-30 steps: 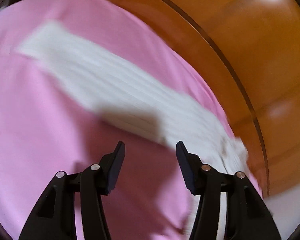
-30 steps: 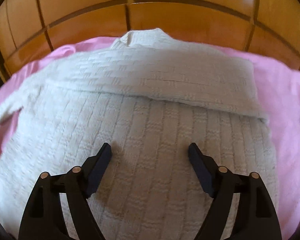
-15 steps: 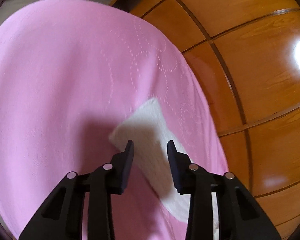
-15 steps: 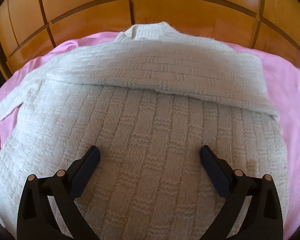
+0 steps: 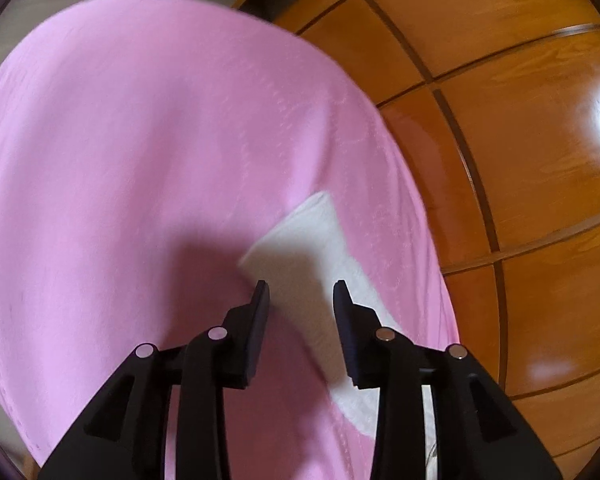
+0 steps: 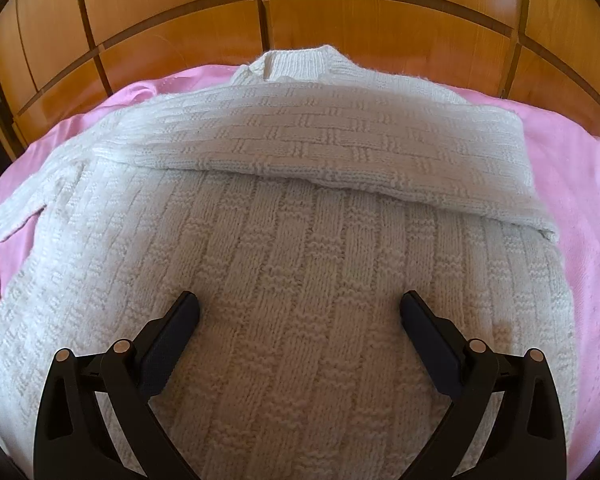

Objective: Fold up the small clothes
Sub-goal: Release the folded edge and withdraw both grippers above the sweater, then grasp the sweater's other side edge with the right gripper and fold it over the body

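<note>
A small cream knitted sweater [image 6: 300, 264] lies flat on a pink cloth [image 6: 572, 184], collar at the far end. One sleeve [image 6: 332, 148] is folded across the chest. My right gripper [image 6: 300, 312] is open wide, low over the sweater's body, holding nothing. The other sleeve [image 6: 12, 220] reaches out to the left. In the left wrist view that sleeve end [image 5: 312, 240] lies on the pink cloth [image 5: 140, 160]. My left gripper [image 5: 300, 292] is open, its jaws on either side of the sleeve, not closed on it.
A glossy wooden panelled board [image 6: 340, 8] rises behind the collar and runs along the right in the left wrist view [image 5: 520, 140]. The pink cloth extends well to the left of the sleeve.
My left gripper swung along the sleeve to its end, narrowed its jaws, then held. My right gripper opened wider and moved a little lower over the sweater body.
</note>
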### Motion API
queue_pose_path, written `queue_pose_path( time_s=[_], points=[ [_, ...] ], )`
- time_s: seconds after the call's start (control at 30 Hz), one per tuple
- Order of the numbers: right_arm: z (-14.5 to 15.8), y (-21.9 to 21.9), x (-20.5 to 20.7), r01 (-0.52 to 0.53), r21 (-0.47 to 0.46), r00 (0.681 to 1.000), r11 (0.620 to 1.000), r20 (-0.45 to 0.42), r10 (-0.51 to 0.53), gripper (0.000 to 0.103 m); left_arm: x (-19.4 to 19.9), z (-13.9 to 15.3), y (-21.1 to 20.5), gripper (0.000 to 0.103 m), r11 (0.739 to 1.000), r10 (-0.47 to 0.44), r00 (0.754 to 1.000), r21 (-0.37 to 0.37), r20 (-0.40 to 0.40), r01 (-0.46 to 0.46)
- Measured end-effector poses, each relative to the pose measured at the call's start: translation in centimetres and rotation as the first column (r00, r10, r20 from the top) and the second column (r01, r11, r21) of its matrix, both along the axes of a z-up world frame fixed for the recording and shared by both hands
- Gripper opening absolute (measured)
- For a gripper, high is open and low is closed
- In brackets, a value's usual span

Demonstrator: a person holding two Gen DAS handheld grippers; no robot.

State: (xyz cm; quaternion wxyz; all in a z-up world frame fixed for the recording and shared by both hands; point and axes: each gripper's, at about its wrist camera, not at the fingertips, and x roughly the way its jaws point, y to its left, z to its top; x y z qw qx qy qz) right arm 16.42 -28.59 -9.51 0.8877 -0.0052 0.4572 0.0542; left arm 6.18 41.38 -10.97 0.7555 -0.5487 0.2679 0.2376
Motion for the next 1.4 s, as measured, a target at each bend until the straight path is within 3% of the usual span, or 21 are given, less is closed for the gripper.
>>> queue_pose_path(
  time_s=[0.1, 0.2, 0.23, 0.3, 0.37, 0.5, 0.6, 0.7, 0.73, 0.77, 0.8, 0.87, 0.9, 0.93, 1.0, 1.03, 1.13, 1.2, 1.23, 1.33, 1.4],
  points=[
    [0.0, 0.0, 0.0, 0.0, 0.0, 1.0, 1.0, 0.001, 0.0, 0.099, -0.5, -1.3, -0.3, 0.036, 0.998, 0.024, 1.0, -0.055, 0.02, -0.023],
    [-0.1, 0.0, 0.0, 0.001, -0.003, 1.0, 1.0, 0.0, -0.001, 0.099, 0.3, -2.0, 0.3, 0.036, 0.997, 0.045, 0.999, -0.06, 0.029, -0.043],
    [0.0, 0.0, 0.0, 0.001, -0.004, 1.0, 1.0, 0.0, -0.001, 0.099, 0.6, -2.1, 0.5, 0.032, 0.998, 0.044, 0.999, -0.054, 0.021, -0.043],
    [0.0, 0.1, 0.0, 0.001, -0.007, 1.0, 1.0, 0.0, -0.001, 0.099, 1.5, -1.9, 1.0, 0.011, 0.999, 0.047, 0.999, -0.026, -0.011, -0.047],
    [0.0, 0.0, 0.0, 0.0, -0.009, 1.0, 1.0, 0.0, 0.0, 0.099, 2.3, -0.7, 1.0, 0.006, 0.999, 0.04, 0.999, 0.027, -0.028, -0.04],
    [-0.1, 0.1, 0.0, -0.001, -0.015, 1.0, 1.0, -0.001, 0.001, 0.099, 3.3, 3.6, -2.0, 0.005, 0.991, -0.046, 0.996, 0.13, 0.072, 0.036],
    [-0.2, 0.2, 0.1, -0.002, -0.021, 1.0, 1.0, -0.001, 0.002, 0.099, 5.3, 7.1, -7.0, 0.005, 0.969, -0.204, 0.961, 0.181, 0.188, 0.17],
    [-0.2, 0.2, 0.0, -0.002, -0.019, 1.0, 1.0, 0.0, 0.002, 0.099, 8.0, 9.3, -14.2, 0.005, 0.912, -0.395, 0.883, 0.223, 0.255, 0.343],
    [-0.2, 0.2, 0.0, -0.002, -0.018, 1.0, 1.0, 0.0, 0.002, 0.099, 9.3, 9.9, -18.1, 0.005, 0.869, -0.48, 0.841, 0.262, 0.248, 0.419],
    [-0.2, 0.1, 0.0, -0.002, -0.016, 1.0, 1.0, 0.001, 0.002, 0.099, 10.0, 10.0, -20.2, 0.006, 0.842, -0.529, 0.812, 0.271, 0.246, 0.466],
    [-0.3, 0.1, 0.0, -0.002, -0.012, 1.0, 1.0, 0.001, 0.002, 0.099, 10.8, 9.8, -22.8, 0.006, 0.806, -0.586, 0.772, 0.271, 0.246, 0.525],
    [-0.3, 0.0, 0.0, -0.002, -0.006, 1.0, 1.0, 0.002, 0.002, 0.099, 12.4, 8.9, -28.8, 0.006, 0.711, -0.7, 0.685, 0.294, 0.202, 0.639],
    [-0.3, 0.0, 0.0, -0.002, -0.003, 1.0, 1.0, 0.002, 0.002, 0.099, 12.7, 8.5, -30.8, 0.006, 0.677, -0.73, 0.662, 0.311, 0.168, 0.667],
    [-0.3, 0.0, 0.0, -0.001, 0.0, 1.0, 1.0, 0.002, 0.001, 0.099, 12.9, 7.6, -33.2, 0.01, 0.632, -0.768, 0.627, 0.316, 0.134, 0.707],
    [-0.2, -0.1, 0.0, -0.001, 0.008, 1.0, 1.0, 0.0, 0.001, 0.1, 12.7, 5.6, -37.0, 0.027, 0.545, -0.831, 0.551, 0.303, 0.074, 0.782],
    [-0.1, -0.1, 0.0, -0.004, 0.01, 1.0, 1.0, -0.004, 0.004, 0.099, 12.3, 5.1, -38.0, 0.038, 0.525, -0.841, 0.538, 0.308, 0.05, 0.793],
    [1.0, -0.2, 0.1, -0.001, 0.044, 1.0, 0.999, -0.01, 0.002, 0.083, 10.1, 3.4, -39.6, 0.039, 0.457, -0.868, 0.496, 0.342, -0.03, 0.821],
    [2.1, 0.0, 0.6, -0.022, 0.171, 0.999, 0.985, -0.031, 0.028, 0.065, 8.7, 2.6, -39.7, 0.039, 0.434, -0.874, 0.483, 0.35, -0.06, 0.83],
    [2.4, 0.3, 0.9, -0.035, 0.22, 0.998, 0.975, -0.04, 0.045, 0.063, 8.4, 2.2, -39.4, 0.039, 0.425, -0.872, 0.482, 0.355, -0.086, 0.833],
    [2.8, 3.3, 2.4, -0.098, 0.349, 0.989, 0.932, -0.07, 0.131, 0.058, 7.1, 0.4, -37.8, 0.039, 0.447, -0.856, 0.505, 0.334, -0.11, 0.83],
    [2.0, 6.6, 3.6, -0.149, 0.367, 0.974, 0.918, -0.107, 0.2, 0.058, 6.5, -0.5, -37.1, 0.036, 0.471, -0.844, 0.524, 0.314, -0.11, 0.824]
  ],
)
